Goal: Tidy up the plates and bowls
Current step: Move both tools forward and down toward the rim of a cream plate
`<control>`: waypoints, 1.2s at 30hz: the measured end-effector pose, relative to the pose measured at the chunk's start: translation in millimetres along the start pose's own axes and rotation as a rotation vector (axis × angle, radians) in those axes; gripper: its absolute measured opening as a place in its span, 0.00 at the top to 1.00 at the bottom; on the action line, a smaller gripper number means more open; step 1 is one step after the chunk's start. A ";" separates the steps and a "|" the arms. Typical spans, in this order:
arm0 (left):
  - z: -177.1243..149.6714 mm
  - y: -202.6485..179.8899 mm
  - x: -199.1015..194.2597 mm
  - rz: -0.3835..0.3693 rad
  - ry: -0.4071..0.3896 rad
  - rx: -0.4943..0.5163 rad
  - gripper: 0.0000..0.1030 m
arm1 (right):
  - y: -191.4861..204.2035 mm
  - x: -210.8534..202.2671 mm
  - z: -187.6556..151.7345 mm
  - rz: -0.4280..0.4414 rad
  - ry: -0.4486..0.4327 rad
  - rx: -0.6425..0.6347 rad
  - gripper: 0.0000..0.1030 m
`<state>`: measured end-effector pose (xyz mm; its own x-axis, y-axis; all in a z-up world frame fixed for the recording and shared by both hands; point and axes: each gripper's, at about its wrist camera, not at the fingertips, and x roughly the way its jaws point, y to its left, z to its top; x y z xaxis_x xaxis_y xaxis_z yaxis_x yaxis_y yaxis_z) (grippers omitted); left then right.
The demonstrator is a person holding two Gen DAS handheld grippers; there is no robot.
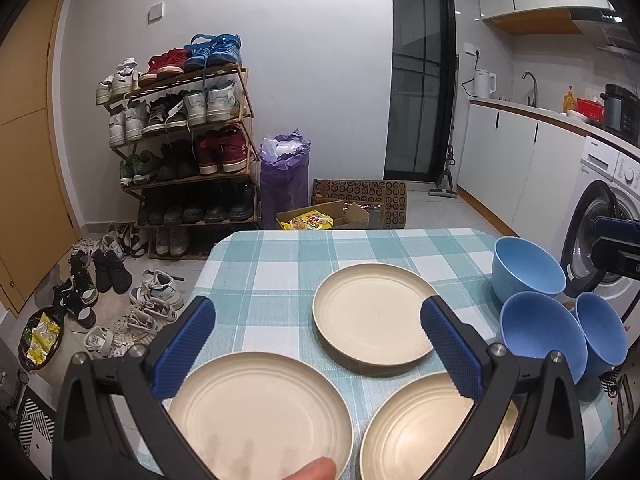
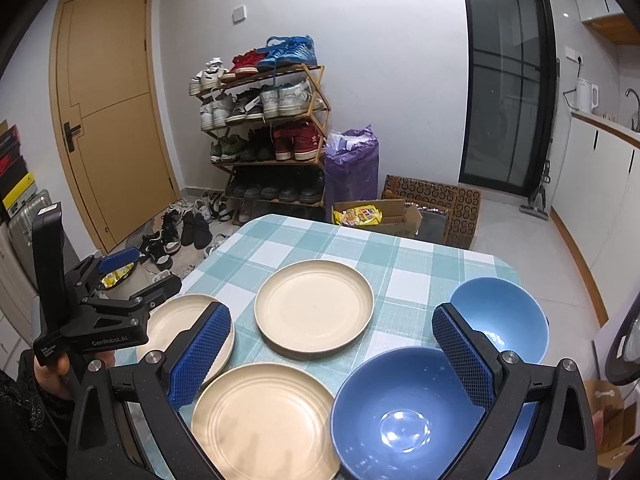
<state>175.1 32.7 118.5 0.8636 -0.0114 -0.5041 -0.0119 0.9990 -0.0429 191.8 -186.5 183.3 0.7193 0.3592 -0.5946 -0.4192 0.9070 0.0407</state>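
Three cream plates and three blue bowls sit on the counter [image 2: 416, 256], which is covered in a teal-and-white checked cloth. The far plate [image 2: 314, 310] lies alone toward the middle. The near plate [image 2: 260, 420] sits at the front edge, and the left plate [image 2: 180, 320] lies by the left edge, partly hidden behind a blue pad of the right gripper. The plates lie apart from one another, none stacked.

The bowls cluster on the right side. The near bowl [image 2: 400, 416] stands upright just beside the near plate, with light glinting in its bottom. The far bowl [image 2: 500, 316] stands behind it. In the left wrist view the third bowl [image 1: 600, 328] shows at the right edge, close against the near one.

The right gripper [image 2: 332, 356] hovers over the front of the counter, jaws wide apart and empty, one pad above the left plate, the other above the bowls. The left gripper [image 1: 316, 344] hangs over the plates, jaws likewise spread with nothing between them. A hand [image 2: 52, 372] grips its handle.

Beyond the counter stand a shoe rack [image 2: 268, 128], a purple bag [image 2: 352, 168] and cardboard boxes [image 2: 436, 208] on the floor.
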 end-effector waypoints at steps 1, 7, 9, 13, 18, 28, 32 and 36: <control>1.8 1.1 3.0 0.004 0.001 -0.002 0.00 | -1.4 3.2 2.6 -0.002 0.006 0.003 0.00; 6.2 6.0 22.2 0.054 0.020 -0.001 0.00 | -6.7 26.2 15.3 -0.012 0.041 0.008 0.00; 7.2 7.3 30.2 0.058 0.027 0.001 0.00 | -8.6 36.2 18.6 -0.010 0.058 0.010 0.00; 7.0 11.2 47.5 0.058 0.049 -0.008 0.00 | -10.3 57.8 21.7 -0.008 0.092 0.012 0.00; 4.8 13.6 70.6 0.056 0.106 -0.008 0.00 | -11.9 84.2 20.7 -0.008 0.136 0.011 0.00; 1.0 13.5 99.3 0.042 0.191 0.001 0.00 | -16.1 131.5 19.5 -0.012 0.217 0.012 0.00; -0.4 9.7 109.4 0.028 0.219 0.025 0.00 | -17.2 155.1 18.0 -0.013 0.263 0.020 0.00; -3.1 7.0 120.6 0.021 0.252 0.028 0.00 | -20.4 176.9 14.7 -0.011 0.314 0.035 0.00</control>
<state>277.7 38.2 54.7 0.7104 0.0028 -0.7038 -0.0117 0.9999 -0.0078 335.7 -138.3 89.1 0.5153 0.2693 -0.8136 -0.3894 0.9193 0.0577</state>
